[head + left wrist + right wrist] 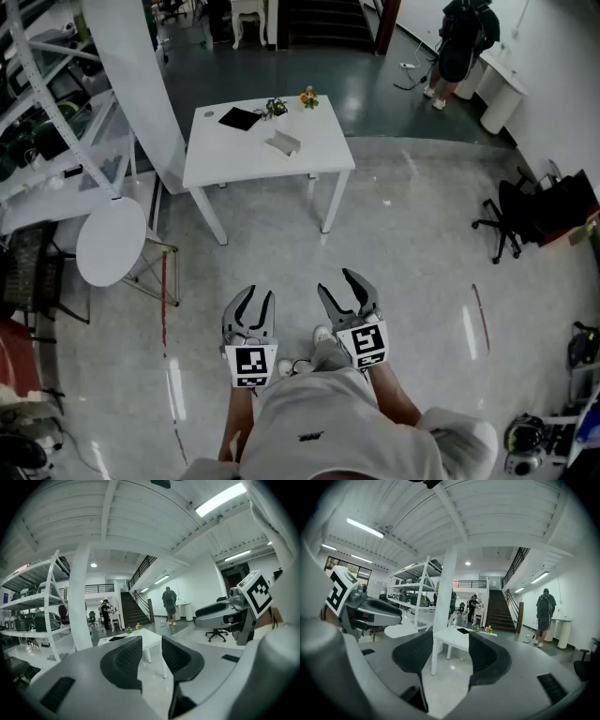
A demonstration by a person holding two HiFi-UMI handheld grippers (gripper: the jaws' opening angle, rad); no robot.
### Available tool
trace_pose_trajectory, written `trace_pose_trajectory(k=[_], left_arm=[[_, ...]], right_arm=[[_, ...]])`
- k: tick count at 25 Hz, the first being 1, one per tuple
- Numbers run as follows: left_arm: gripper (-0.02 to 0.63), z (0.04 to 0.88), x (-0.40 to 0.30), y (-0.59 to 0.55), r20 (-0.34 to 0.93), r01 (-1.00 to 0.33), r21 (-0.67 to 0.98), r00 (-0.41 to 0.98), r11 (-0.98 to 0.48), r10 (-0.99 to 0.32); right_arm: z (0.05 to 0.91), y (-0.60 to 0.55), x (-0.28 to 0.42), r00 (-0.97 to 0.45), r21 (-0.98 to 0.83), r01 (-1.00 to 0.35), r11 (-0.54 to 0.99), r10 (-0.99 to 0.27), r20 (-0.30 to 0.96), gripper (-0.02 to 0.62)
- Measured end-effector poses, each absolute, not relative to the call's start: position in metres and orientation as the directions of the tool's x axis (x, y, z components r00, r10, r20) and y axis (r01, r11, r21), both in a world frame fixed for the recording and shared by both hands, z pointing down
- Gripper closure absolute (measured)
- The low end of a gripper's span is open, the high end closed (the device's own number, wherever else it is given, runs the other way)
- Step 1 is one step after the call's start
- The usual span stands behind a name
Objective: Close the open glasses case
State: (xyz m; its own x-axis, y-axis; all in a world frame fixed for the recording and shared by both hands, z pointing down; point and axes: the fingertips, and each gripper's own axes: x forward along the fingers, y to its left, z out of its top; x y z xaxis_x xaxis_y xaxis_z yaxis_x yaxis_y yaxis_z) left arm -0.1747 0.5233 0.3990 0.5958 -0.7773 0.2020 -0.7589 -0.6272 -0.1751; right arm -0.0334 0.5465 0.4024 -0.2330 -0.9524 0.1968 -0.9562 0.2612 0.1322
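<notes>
1. The approach step is in hand: the case [284, 142] lies on the white surface [225, 155], well apart from the person.
2. The left hand-held gripper [259, 300] and the right hand-held gripper [337, 286] both have jaws apart and carry nothing.
3. Next, I judge: walk to the surface, then press the case shut.

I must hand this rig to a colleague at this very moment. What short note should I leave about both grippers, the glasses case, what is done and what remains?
Left gripper: open, empty, held low in front of the body.
Right gripper: open, empty, beside the left one.
Glasses case: lies on the white table, far ahead of both grippers. It looks open, though it is small in the head view.
Done: nothing; neither gripper is near the case.
Left: walk to the table, bring the grippers to the case, fold its lid shut.
</notes>
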Motion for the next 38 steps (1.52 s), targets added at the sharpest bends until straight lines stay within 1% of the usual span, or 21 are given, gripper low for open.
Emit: trace_pose_trajectory(k=[7,15,29,36,38], left_arm=[[0.463,0.402,-0.185,0.528,0.200,-0.749,-0.177,0.608,-0.639,-0.768],[0.466,0.405,-0.177,0.500,0.192,-0.739,-0.175,0.623,-0.651,-0.758],[0.468,0.416,-0.143,0.398,0.204,-0.749,-0.148,0.615,-0.645,-0.761],[0.469,0.413,-0.118,0.347,0.215,-0.763,-0.140,0.598,-0.631,-0.772],[0.471,0.412,-0.109,0.335,0.222,-0.765,-0.141,0.594,-0.629,-0.773]], right_arm=[[0.403,0.555,-0.048,-0.213,0.099,-0.967,0.235,-0.957,0.195,0.353],[0.404,0.528,-0.046,-0.222,0.089,-0.966,0.242,-0.957,0.187,0.353],[0.411,0.423,-0.018,-0.248,0.081,-0.960,0.267,-0.949,0.193,0.354],[0.414,0.374,0.004,-0.283,0.083,-0.947,0.310,-0.929,0.240,0.354],[0.413,0.361,0.011,-0.296,0.075,-0.944,0.321,-0.926,0.234,0.354]])
